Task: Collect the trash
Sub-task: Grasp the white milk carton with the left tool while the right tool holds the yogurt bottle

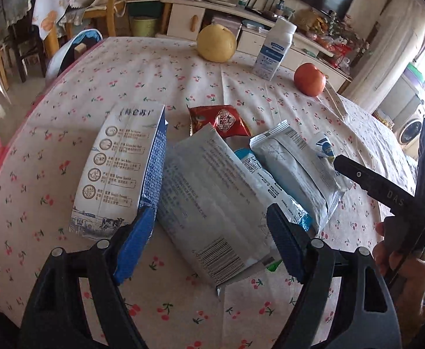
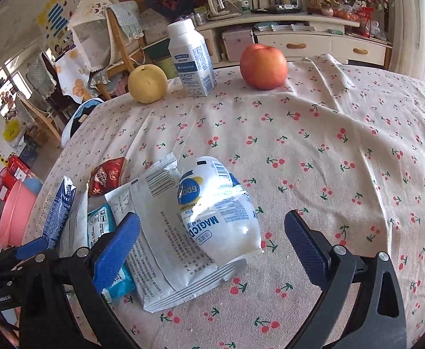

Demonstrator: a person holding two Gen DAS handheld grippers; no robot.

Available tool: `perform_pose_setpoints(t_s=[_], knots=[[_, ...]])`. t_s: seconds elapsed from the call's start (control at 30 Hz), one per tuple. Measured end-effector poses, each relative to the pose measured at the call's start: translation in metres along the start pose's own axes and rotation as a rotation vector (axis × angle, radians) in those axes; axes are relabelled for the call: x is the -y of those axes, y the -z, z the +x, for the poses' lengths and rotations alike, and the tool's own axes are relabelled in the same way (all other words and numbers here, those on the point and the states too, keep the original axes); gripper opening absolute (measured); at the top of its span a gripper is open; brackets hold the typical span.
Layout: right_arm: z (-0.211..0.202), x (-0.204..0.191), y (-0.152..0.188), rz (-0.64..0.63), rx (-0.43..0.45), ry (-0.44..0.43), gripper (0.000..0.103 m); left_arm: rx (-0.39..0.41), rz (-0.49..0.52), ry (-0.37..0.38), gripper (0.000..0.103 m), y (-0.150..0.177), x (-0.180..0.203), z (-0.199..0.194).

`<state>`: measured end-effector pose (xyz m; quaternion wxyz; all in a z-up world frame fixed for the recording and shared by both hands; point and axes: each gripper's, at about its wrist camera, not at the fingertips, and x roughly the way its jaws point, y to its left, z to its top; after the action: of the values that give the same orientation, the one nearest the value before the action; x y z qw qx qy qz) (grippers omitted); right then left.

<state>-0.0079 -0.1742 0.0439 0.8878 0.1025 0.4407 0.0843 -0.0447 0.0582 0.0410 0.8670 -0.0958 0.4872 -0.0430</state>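
Your left gripper (image 1: 209, 244) hangs over the grey wrapper (image 1: 209, 203), fingers apart; your right gripper (image 2: 212, 250) straddles the white pouch (image 2: 218, 209), fingers apart, not pressing it.

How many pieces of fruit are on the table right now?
2. A yellow pear sits at the far edge, left of the upright white bottle; a red apple sits to the bottle's right.

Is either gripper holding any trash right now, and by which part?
Nothing is held. The left gripper is open over the grey wrapper; the right gripper is open around the white pouch.
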Motion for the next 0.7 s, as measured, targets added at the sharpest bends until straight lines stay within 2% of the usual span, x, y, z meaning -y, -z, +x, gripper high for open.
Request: perform_pose_setpoints(t_s=[0.13,0.27,0.43,0.53,0.63,0.7], knots=[[0.006,0.001,0.0,0.006,-0.023,0.001,0.098,0.011,-0.013,-0.025,0.08,0.005,0.005,0.002],[0.002,0.0,-0.003,-0.008,-0.008,0.015,0.098,0.079,-0.016,-0.007,0.08,-0.004,-0.006,-0.019],[0.011,0.002,-0.003,0.003,-0.03,0.012,0.098,0.137,0.024,-0.08,0.08,-0.023,-0.029,-0.035],[0.013,0.002,-0.003,0.002,-0.028,0.011,0.098,0.11,0.03,-0.091,0.08,-0.028,-0.048,-0.026],[0.015,0.001,-0.003,0.001,-0.022,0.004,0.098,0.083,0.026,-0.043,0.08,-0.029,-0.062,-0.014],[0.018,0.0,-0.003,-0.002,-0.024,-0.005,0.098,0.058,0.043,-0.037,0.08,-0.027,-0.064,-0.002]])
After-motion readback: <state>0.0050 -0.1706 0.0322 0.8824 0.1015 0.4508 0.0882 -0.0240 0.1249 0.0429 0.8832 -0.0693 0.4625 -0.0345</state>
